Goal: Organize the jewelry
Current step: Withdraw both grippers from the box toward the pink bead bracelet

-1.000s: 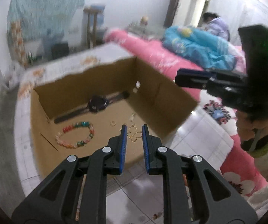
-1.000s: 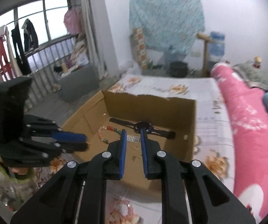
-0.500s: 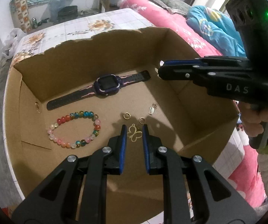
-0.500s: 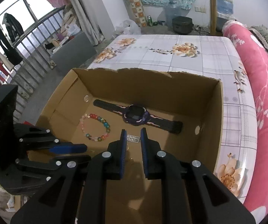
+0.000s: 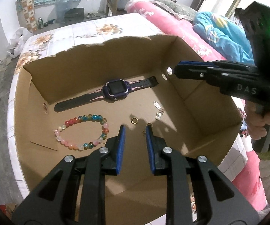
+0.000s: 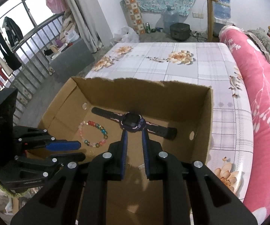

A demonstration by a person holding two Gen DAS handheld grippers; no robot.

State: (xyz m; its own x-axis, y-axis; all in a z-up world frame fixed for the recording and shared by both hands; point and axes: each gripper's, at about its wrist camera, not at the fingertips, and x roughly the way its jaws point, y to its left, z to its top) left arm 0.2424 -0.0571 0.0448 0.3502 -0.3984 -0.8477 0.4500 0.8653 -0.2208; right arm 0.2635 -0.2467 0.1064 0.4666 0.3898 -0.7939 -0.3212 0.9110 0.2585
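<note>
An open cardboard box [image 5: 97, 60] [image 6: 144, 93] holds a dark watch with a purple case [image 5: 116, 90] [image 6: 133, 123], a multicoloured bead bracelet [image 5: 95, 116] [image 6: 92, 123], a gold ring [image 5: 134, 120], small silver charms [image 5: 158, 115] and a gold piece [image 5: 147, 126] half hidden by my left finger. My left gripper [image 5: 134, 129] [image 6: 81, 150] hangs over the box's near side. Its jaws are opening, with nothing between them. My right gripper [image 6: 134, 133] [image 5: 178, 69] hovers above the box's right side, its jaws a narrow gap apart and empty. The watch lies beyond its tips.
The box stands on a table with a floral checked cloth [image 6: 172, 56]. A bed with pink bedding [image 6: 257, 93] runs along the right, with a blue blanket [image 5: 219, 31] on it. A railing and window [image 6: 22, 37] lie to the left.
Both grippers have come forward and down over the box and tipped more steeply into it. The left jaws have widened a little. The jewelry has not moved.
</note>
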